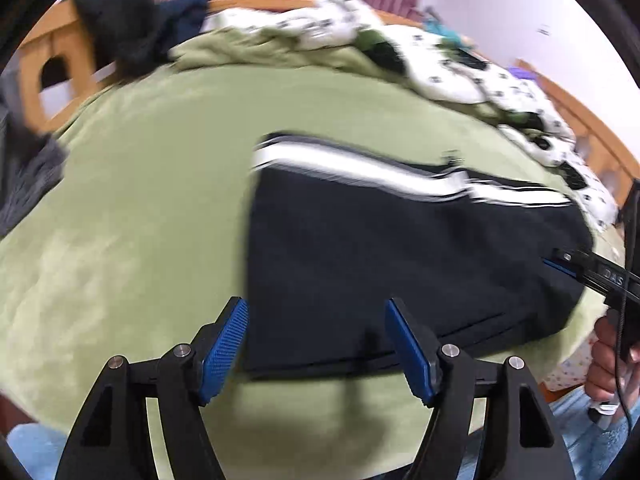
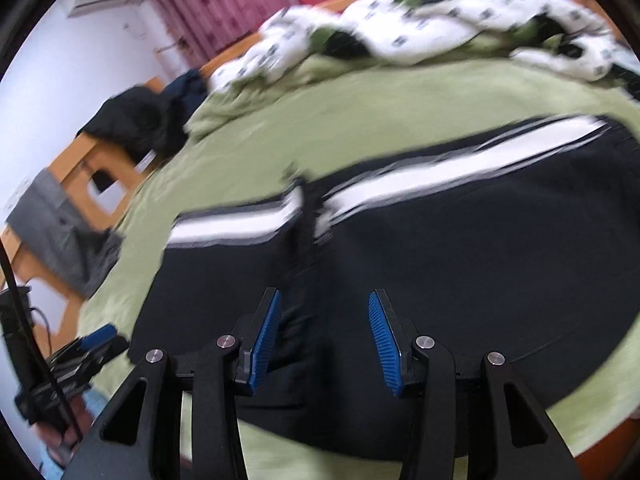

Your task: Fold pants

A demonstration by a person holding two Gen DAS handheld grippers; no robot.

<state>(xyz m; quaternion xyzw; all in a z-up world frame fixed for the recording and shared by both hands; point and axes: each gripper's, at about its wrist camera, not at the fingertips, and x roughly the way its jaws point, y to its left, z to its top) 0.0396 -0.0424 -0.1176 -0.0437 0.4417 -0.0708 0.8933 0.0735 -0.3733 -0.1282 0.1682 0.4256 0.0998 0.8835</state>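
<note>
Black pants [image 1: 400,256] with white side stripes lie folded on a green blanket [image 1: 140,200]; they also show in the right wrist view [image 2: 440,240]. My left gripper [image 1: 316,312] is open and empty, just above the near left corner of the pants. My right gripper [image 2: 324,304] is open and empty over the middle of the pants. The right gripper shows in the left wrist view [image 1: 560,258] at the pants' right end. The left gripper shows in the right wrist view [image 2: 100,336] at the lower left.
A white patterned quilt [image 1: 460,72] is bunched along the far side of the bed. Dark clothes [image 1: 120,24] hang on the wooden bed frame [image 1: 44,76] at the left. A grey garment [image 1: 28,176] lies at the left edge. Pink curtains [image 2: 224,4] hang behind.
</note>
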